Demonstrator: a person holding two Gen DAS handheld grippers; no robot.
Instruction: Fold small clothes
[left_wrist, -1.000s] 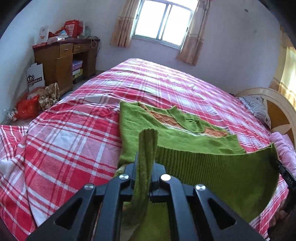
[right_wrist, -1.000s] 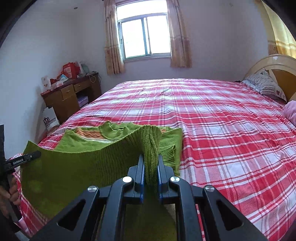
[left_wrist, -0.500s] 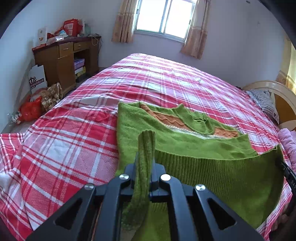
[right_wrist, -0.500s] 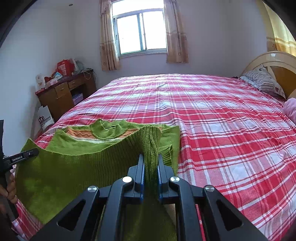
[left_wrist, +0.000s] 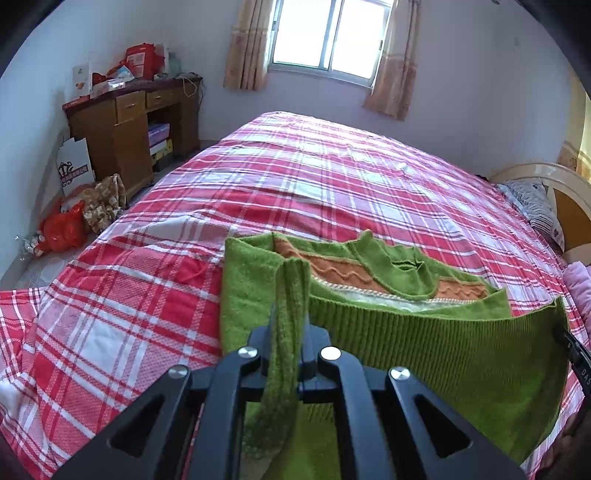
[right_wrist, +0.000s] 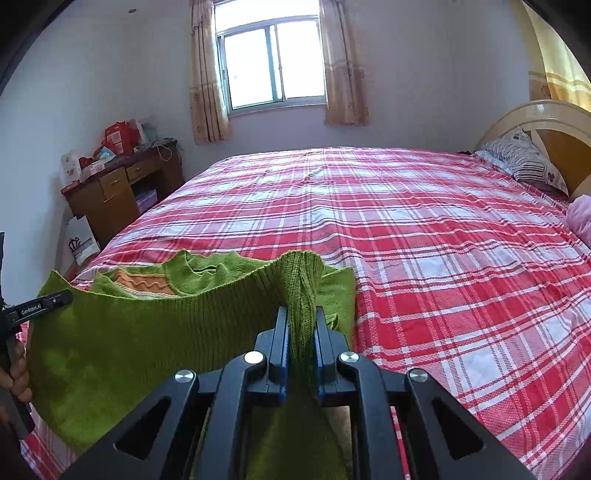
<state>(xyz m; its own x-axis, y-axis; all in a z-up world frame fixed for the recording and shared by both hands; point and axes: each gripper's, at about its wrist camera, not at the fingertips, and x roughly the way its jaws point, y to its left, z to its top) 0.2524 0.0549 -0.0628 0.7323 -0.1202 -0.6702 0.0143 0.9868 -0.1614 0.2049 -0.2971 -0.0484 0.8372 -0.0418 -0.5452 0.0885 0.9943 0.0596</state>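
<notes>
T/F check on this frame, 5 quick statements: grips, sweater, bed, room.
1. Both grippers, left and right, pinch the green sweater. True.
2. The sweater's hem lies flat on the bed. False: it is lifted, stretched between the grippers.
3. The collar rests on the bed. True.
4. The sheet is plain blue. False: red and white plaid.
5. A wooden desk stands by the wall. True.

Left gripper (left_wrist: 290, 332) up off the bed, both fingers squeezed tight on a bunched corner of the green sweater (left_wrist: 424, 354). Right gripper (right_wrist: 301, 332) just the same, pinching the other corner, level with the left.
</notes>
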